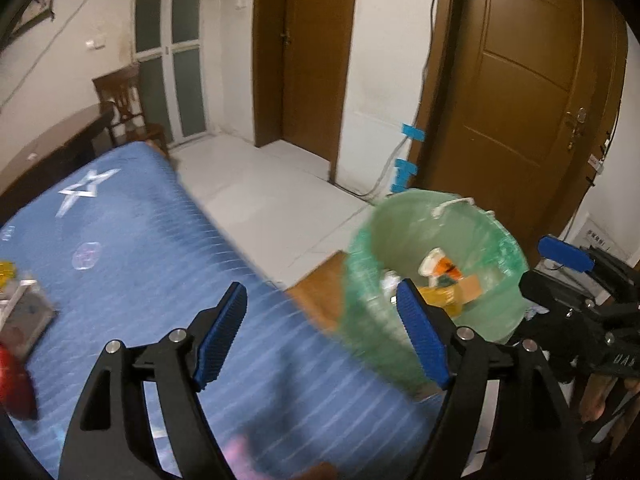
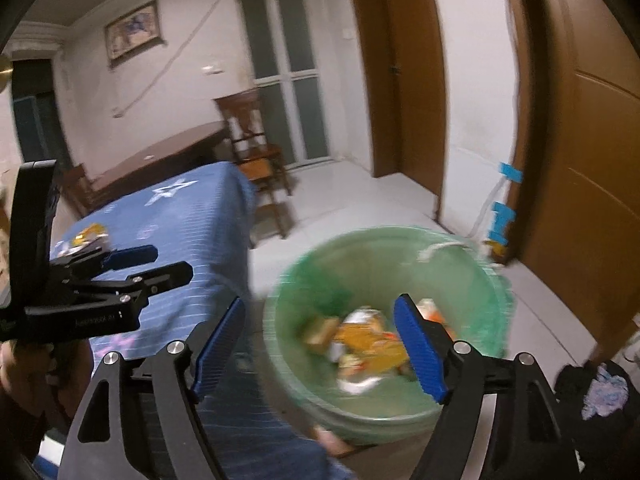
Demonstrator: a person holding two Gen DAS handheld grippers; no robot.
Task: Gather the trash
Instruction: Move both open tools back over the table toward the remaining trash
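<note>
With both the left gripper [image 1: 320,336] and right gripper [image 2: 320,348] open-fingered and empty, light, crinkly yellow wrappers [image 2: 90,234] remain far-left on the blue-covered surface [image 1: 140,240], best pinched at an edge, beside the green-lined bin [image 2: 492,292].

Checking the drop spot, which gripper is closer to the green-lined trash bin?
Right. The right gripper hangs open just above the trash bin; the left gripper sits off beside it, over the blue bed.

Home bedroom: bed [image 1: 140,248], wooden doors [image 1: 520,72], chair [image 2: 256,152].

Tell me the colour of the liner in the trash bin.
Translucent green liner, clearest in the right wrist view.
</note>
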